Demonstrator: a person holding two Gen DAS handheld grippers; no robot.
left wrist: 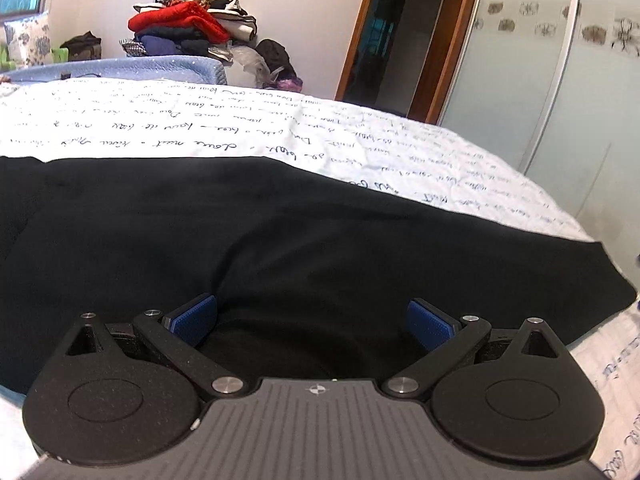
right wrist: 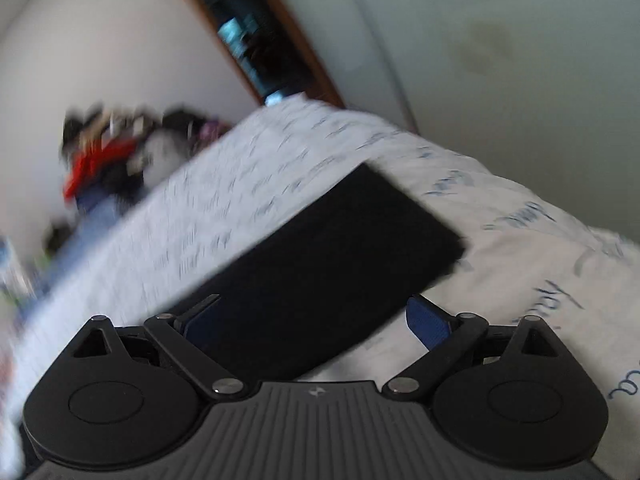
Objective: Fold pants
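Pants [left wrist: 280, 240], black, matte, soft-looking cloth, lie spread flat across the near part of a bed. Bed sheet [left wrist: 240, 128] is white, printed all over with dark blue handwriting-style script, lightly wrinkled. From the left wrist view the pants run as a broad band from the left edge to a squared end near the right edge of the bed; a shallow crease runs up from between the claw fingers.

Left claw [left wrist: 312, 320]: spread wide, grasping nothing; blue ribbed pads [left wrist: 194, 320] sit low over the black cloth. Whether they touch it, cannot tell.

Right claw [right wrist: 316, 320]: spread wide too, holding nothing. View is tilted and motion-blurred. One pad lies over the dark cloth, the other over the white sheet, with the squared end of the pants [right wrist: 360, 248] reaching away ahead.

Room: pale walls; a wood-framed doorway [left wrist: 384, 40] opening on a dark space; frosted panels [left wrist: 540, 80] with a band of faint flower motifs at right. Beyond the bed, a tall heap of clothes [left wrist: 192, 20], red knit among dark and white pieces, beside a blue padded edge [left wrist: 160, 66]. Patterned pillow [left wrist: 28, 36] at far left, under a window corner.
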